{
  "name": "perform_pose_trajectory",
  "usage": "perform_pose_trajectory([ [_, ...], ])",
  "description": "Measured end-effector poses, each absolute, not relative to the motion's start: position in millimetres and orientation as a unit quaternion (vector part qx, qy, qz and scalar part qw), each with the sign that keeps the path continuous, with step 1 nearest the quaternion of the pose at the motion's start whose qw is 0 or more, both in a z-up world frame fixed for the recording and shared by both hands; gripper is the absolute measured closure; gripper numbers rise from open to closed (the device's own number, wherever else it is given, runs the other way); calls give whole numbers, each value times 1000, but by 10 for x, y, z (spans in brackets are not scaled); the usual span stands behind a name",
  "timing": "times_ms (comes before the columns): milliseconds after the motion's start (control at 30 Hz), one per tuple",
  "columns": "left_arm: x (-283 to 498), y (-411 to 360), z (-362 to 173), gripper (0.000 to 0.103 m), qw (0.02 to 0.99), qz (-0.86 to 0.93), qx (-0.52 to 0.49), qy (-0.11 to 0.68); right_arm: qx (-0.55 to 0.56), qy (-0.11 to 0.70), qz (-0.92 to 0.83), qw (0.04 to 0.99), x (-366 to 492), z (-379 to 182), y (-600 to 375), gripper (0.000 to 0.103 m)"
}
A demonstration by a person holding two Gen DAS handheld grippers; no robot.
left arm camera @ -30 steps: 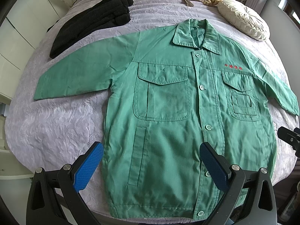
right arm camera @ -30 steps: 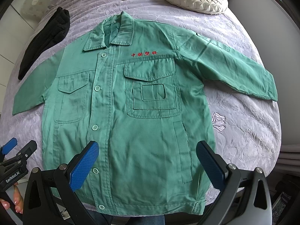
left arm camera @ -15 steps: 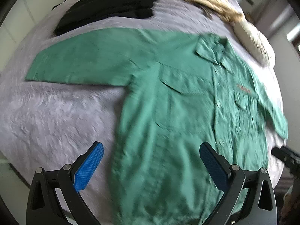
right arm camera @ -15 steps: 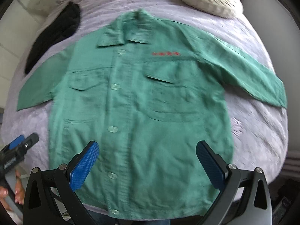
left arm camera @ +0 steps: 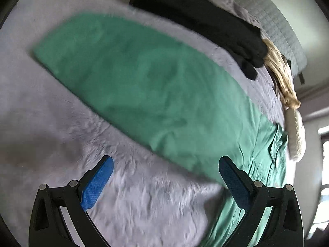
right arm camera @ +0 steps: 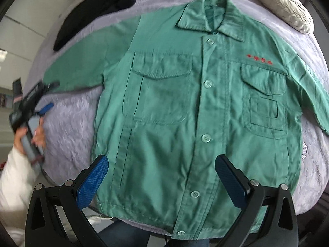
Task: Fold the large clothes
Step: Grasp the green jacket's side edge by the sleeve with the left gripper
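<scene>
Lilac bedspread (right arm camera: 72,123) covers the bed under both tools. Nearest, the right gripper (right arm camera: 161,180) hangs over the hem of the green jacket (right arm camera: 185,113), jaws wide and empty. The left gripper (left arm camera: 165,182), jaws also wide and empty, hovers by the blurred sleeve (left arm camera: 127,78) at 9 o'clock. Farther off lie black clothes (right arm camera: 98,8) at 11 o'clock and a cream cushion (right arm camera: 283,6) at 1 o'clock.

Soft daylight, fisheye bending at the edges; left wrist view heavily motion-blurred, right wrist view mostly sharp.
</scene>
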State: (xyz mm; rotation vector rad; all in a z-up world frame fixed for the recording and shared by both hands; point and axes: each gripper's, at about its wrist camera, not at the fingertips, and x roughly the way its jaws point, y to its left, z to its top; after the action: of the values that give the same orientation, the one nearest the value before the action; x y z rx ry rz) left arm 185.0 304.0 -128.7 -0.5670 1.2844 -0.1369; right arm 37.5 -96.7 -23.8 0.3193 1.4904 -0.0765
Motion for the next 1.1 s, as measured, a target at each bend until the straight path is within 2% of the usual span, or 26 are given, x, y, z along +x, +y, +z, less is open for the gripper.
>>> perform_pose_trajectory([
  [100,1994,3033,-1524,0,746,-87,-302,587,135,692,-36,709,386,-321,-882,0],
  [200,2175,3101,-1468,1,764,-87,-323,551,131,703,-35,698,402,-399,-820,0],
  [367,2512,3422,-1411,1,809,-26,-286,513,119,709,-38,694,388,-460,-718,0],
  [400,2538,3453,-1449,14,807,-18,-285,517,118,709,-40,694,380,-464,-708,0],
  [433,2566,3478,-1501,43,802,-9,-282,526,118,709,-42,694,375,-470,-702,0],
  [467,2593,3502,-1531,59,800,-6,-278,531,120,709,-43,694,363,-483,-704,0],
  [500,2600,3532,-1540,92,801,-11,-277,531,123,709,-45,693,353,-493,-705,0],
  [533,2601,3547,-1528,100,799,-27,-288,526,126,709,-46,693,353,-514,-703,0],
  [667,2552,3429,-1105,100,833,-60,-276,475,127,699,-42,703,322,-501,-734,0],
  [833,2534,2726,-264,100,875,-152,-208,409,151,680,-33,717,251,-465,-907,0],
  [1000,2368,1559,520,100,881,-274,-147,357,190,654,-43,731,51,-406,-1308,0],
  [1100,2238,557,658,100,869,-331,-106,352,215,638,-55,738,-87,-384,-1694,0],
])
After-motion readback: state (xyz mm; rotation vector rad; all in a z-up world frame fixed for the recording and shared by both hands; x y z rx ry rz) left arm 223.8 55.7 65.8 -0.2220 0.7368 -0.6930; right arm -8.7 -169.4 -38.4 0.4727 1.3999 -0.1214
